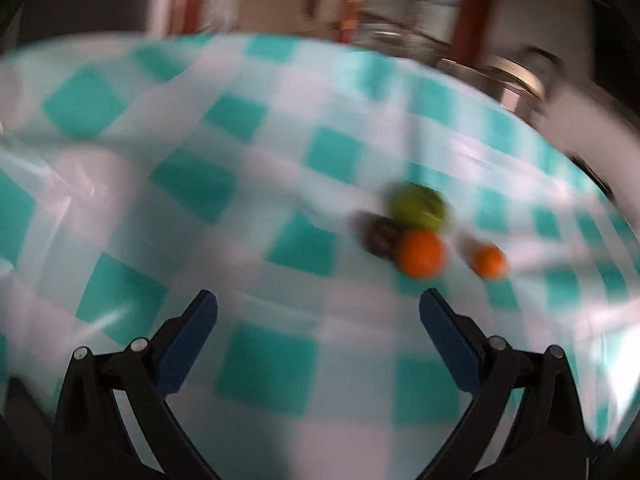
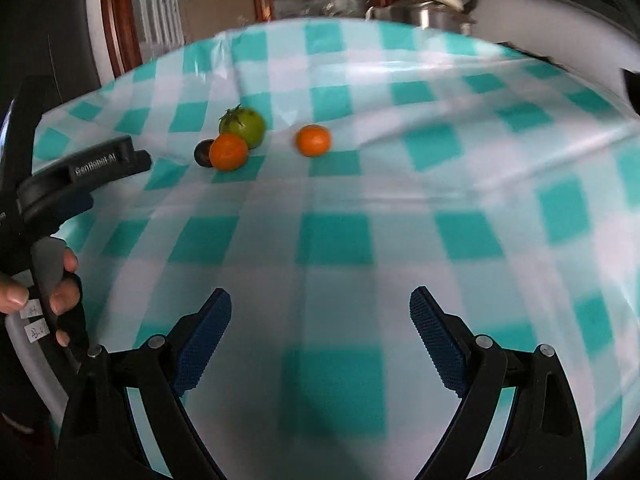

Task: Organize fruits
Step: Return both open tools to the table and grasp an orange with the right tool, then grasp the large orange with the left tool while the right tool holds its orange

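Left gripper (image 1: 318, 306) agape; dark fruit (image 1: 380, 237) (blurred) unidentifiable.

The left wrist view is motion-blurred; the dark fruit (image 2: 204, 153) sits half hidden behind an orange (image 2: 228, 152).

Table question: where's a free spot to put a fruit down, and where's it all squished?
Free: the checked cloth between the right gripper and the fruits, and right of the lone orange. Squished: green fruit, other orange and dark fruit huddle together.

left wrist: over checked cloth (image 1: 240, 184), blurred | right wrist: same, sharper | shared: fruit cluster (image 2: 236, 140)
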